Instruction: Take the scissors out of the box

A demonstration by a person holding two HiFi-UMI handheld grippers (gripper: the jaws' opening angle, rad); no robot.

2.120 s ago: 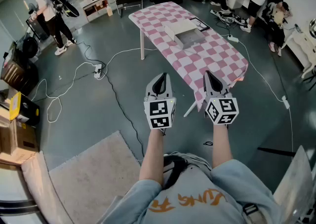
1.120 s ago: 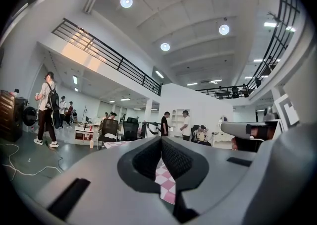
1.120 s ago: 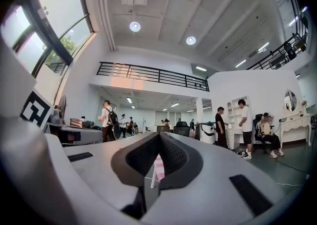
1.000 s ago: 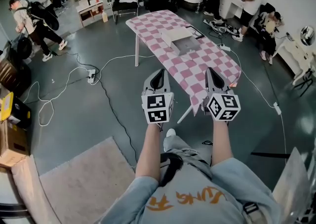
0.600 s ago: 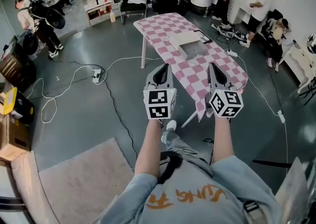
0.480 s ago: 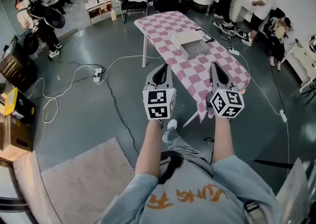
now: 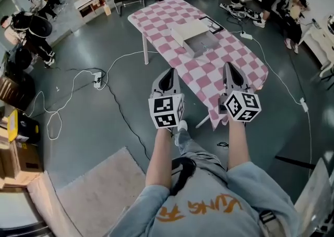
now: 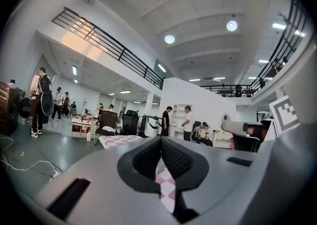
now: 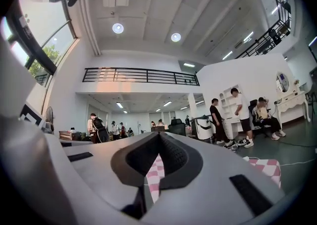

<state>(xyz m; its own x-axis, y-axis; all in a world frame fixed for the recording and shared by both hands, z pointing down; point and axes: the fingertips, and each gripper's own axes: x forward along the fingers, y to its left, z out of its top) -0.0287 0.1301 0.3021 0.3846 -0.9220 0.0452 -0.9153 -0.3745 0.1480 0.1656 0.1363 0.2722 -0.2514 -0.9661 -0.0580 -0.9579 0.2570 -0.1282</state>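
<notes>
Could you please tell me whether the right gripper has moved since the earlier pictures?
Yes: the right gripper has moved toward the checkered table's near end.

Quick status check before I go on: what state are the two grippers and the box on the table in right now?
Left grey two-jaw gripper: shut, nothing between its jaws.
Right grey two-jaw gripper: shut, nothing between its jaws.
Pale shallow box: open at the top, upright on the pink-and-white chequered table.
Scissors: too small to make out from here.
</notes>
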